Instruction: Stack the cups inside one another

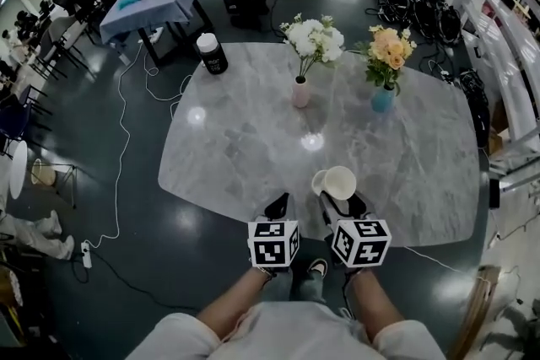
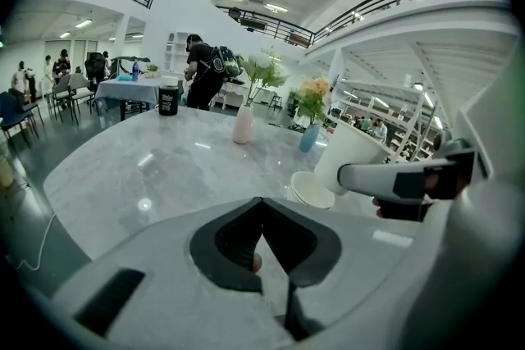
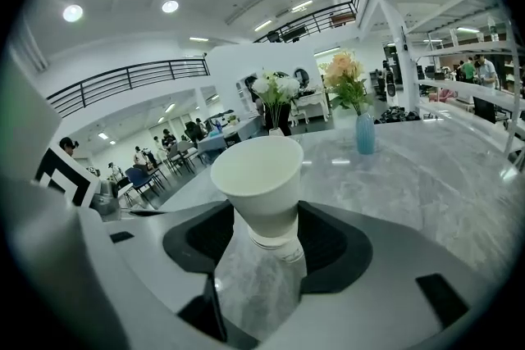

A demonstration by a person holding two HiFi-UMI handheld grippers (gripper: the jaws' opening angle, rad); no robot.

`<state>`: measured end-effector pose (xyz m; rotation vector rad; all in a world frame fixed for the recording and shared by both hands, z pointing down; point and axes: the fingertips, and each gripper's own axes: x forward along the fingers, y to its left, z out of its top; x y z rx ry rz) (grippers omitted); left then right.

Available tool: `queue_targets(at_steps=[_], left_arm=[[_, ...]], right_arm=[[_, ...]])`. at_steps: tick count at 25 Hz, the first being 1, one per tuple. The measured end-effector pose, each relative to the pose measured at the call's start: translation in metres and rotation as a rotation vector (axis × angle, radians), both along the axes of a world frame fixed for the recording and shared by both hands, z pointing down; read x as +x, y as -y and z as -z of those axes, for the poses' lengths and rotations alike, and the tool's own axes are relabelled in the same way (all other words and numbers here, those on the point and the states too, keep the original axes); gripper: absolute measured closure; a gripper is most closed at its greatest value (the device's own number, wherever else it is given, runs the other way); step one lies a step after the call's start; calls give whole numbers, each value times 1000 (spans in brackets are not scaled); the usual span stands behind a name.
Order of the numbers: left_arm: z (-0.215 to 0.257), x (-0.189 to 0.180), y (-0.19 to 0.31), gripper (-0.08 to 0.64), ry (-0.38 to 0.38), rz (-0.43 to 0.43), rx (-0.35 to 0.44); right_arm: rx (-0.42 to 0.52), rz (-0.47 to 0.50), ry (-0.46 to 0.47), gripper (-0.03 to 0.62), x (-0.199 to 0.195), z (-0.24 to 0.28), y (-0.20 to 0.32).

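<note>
A white paper cup is tilted just above the near edge of the marble table, with my right gripper shut on its lower part. In the right gripper view this cup fills the space between the jaws, mouth up. A second white cup stands on the table just left of and below the held one; the left gripper view shows this standing cup beside the held cup. My left gripper hovers to the left of both cups, shut and empty.
A pink vase of white flowers and a blue vase of orange flowers stand mid-table. A black cup with a white lid sits at the far left corner. Cables lie on the floor to the left.
</note>
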<state>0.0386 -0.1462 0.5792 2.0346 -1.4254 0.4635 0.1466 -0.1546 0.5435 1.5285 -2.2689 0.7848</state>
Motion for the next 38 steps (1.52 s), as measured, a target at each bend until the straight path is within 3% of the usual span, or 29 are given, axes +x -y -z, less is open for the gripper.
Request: queue_targets(at_steps=[23,38], left_arm=[[-26,-5,5,565,7,20,-52],[-30,-3,1,565,6,28,-58]], right_arm=[[-25,87,-102,370,-12,-25,8],[-41,81,-95,370,-5,-31,0]])
